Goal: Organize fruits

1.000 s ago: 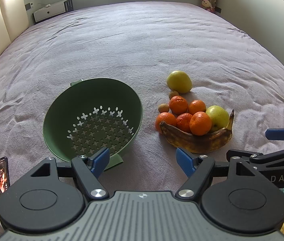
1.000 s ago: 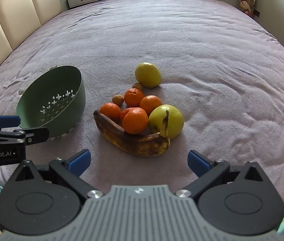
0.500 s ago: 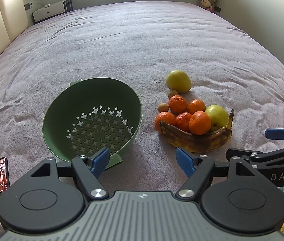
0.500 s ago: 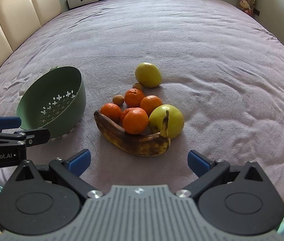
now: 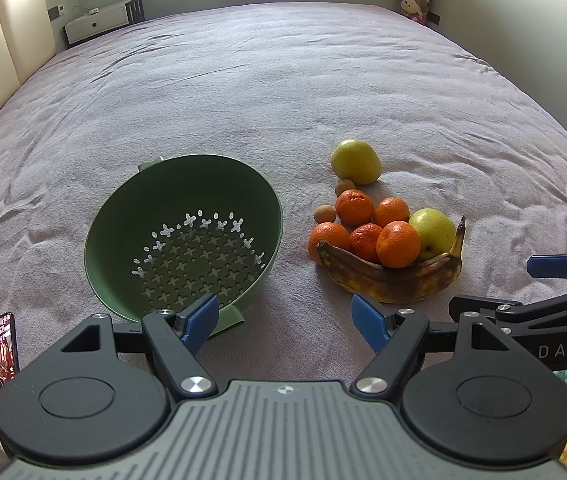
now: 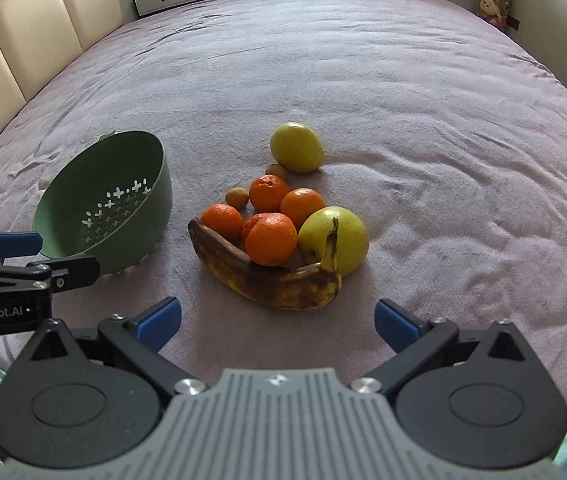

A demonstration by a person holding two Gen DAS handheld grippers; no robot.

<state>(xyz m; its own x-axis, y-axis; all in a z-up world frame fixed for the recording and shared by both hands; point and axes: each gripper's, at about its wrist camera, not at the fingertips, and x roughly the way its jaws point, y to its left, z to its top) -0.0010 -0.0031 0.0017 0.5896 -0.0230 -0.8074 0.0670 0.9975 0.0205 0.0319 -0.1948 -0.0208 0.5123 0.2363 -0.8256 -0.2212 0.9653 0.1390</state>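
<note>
A: Where is the fruit?
B: In the right wrist view it sits in a heap at the centre of the frame on the purple bedspread (image 6: 423, 92): a browned banana (image 6: 271, 280) curves around the front of several oranges (image 6: 271, 239), with a green apple (image 6: 341, 236) touching its stem end. A yellow-green fruit (image 6: 297, 147) lies just behind the heap.

A: And the bowl?
B: The green strainer bowl (image 5: 187, 204) is tilted, empty, at centre left of the left wrist view, near the heap but apart from it.

A: The grippers?
B: The left gripper (image 5: 285, 322) and right gripper (image 6: 277, 320) both have their fingers apart, holding nothing, low in their frames.
</note>
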